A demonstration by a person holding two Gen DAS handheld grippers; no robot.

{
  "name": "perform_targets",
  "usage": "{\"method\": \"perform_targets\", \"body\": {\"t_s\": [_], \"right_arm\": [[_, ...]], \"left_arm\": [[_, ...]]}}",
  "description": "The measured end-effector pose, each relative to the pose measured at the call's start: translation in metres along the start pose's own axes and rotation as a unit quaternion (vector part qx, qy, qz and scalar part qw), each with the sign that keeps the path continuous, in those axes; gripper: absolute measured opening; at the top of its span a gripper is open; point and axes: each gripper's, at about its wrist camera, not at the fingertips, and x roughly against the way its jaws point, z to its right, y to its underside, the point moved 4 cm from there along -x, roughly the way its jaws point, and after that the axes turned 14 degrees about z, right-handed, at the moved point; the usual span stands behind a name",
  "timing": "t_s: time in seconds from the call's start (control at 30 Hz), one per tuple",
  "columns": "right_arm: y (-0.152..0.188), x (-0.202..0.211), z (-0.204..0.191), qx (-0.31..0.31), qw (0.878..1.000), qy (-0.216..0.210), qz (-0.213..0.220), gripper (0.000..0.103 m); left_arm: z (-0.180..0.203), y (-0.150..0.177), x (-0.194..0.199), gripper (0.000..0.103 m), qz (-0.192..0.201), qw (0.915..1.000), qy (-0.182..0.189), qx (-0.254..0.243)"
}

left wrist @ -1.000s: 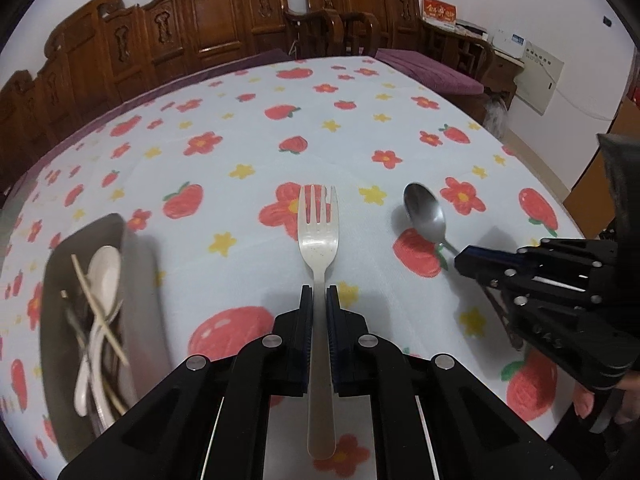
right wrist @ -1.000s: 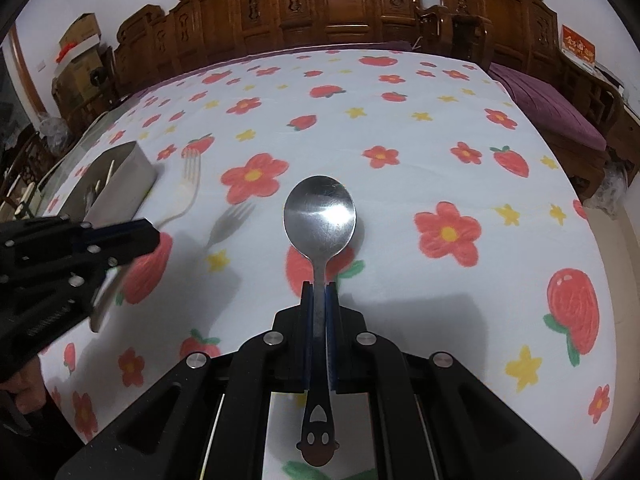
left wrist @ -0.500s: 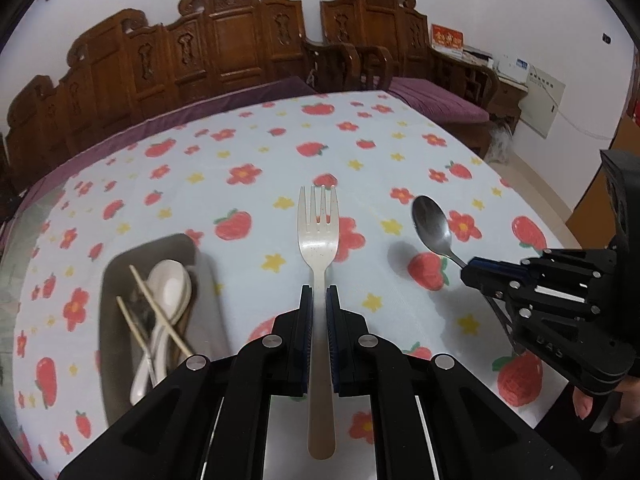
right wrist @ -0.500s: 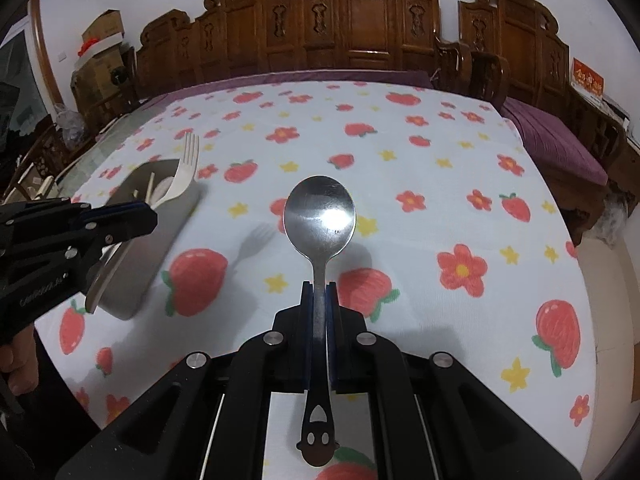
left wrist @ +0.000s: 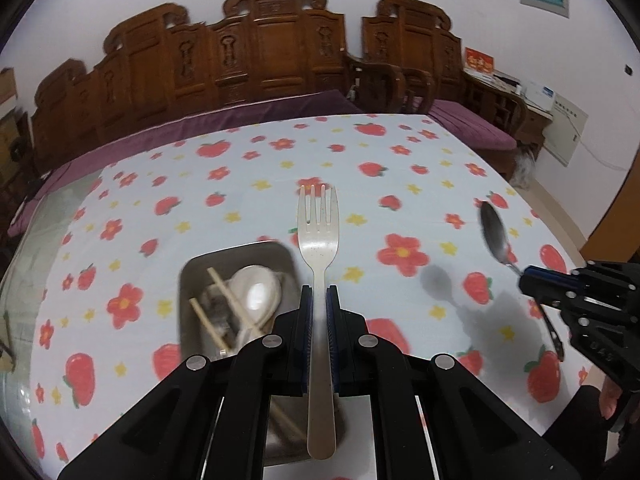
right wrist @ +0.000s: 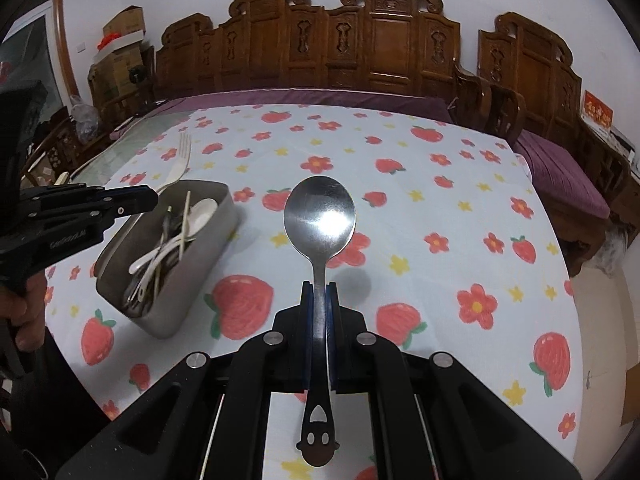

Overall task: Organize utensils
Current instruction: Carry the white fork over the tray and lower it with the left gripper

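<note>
Aloft, left tongs clamped on fork (right tongs on spoon) above tray.

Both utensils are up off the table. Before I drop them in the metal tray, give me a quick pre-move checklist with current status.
1. Left gripper shut on the fork: ok.
2. Right gripper shut on the metal spoon: ok.
3. Both utensils lifted off the tablecloth: ok.
4. Metal tray in view: ok.
5. Room in the tray, which already holds chopsticks and white spoons: cannot tell.
6. Grippers apart from each other: ok.
</note>
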Motion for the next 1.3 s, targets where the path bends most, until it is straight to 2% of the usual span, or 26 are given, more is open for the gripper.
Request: {"method": "perform_targets", "body": {"t_s": [0.2, 0.4, 0.63, 1.07, 1.3], "right_arm": [[-0.005, -0.005, -0.020, 0.015, 1.000, -0.006, -0.004, 0.007], [-0.008, -0.009, -0.037, 0.022, 1.000, -0.012, -0.006, 0.007], [-0.007, -0.011, -0.045, 0.025, 1.000, -0.014, -0.010, 0.007], [-0.007, -0.010, -0.048, 0.025, 1.000, -0.015, -0.010, 0.007], [-0.005, -0.015, -0.054, 0.030, 0.999, -0.017, -0.013, 0.007]], "left_arm": [[-0.038, 0.009, -0.004, 0.006, -0.015, 0.9995, -0.013, 0.024], [-0.056, 0.018, -0.013, 0.006, -0.027, 0.9988, -0.021, 0.035], [-0.052, 0.035, -0.034, 0.006, -0.050, 0.9971, -0.013, 0.055], [-0.033, 0.047, -0.057, 0.006, -0.079, 0.9955, -0.005, 0.052], [-0.048, 0.040, -0.041, 0.020, -0.062, 0.9964, -0.011, 0.057]]}}
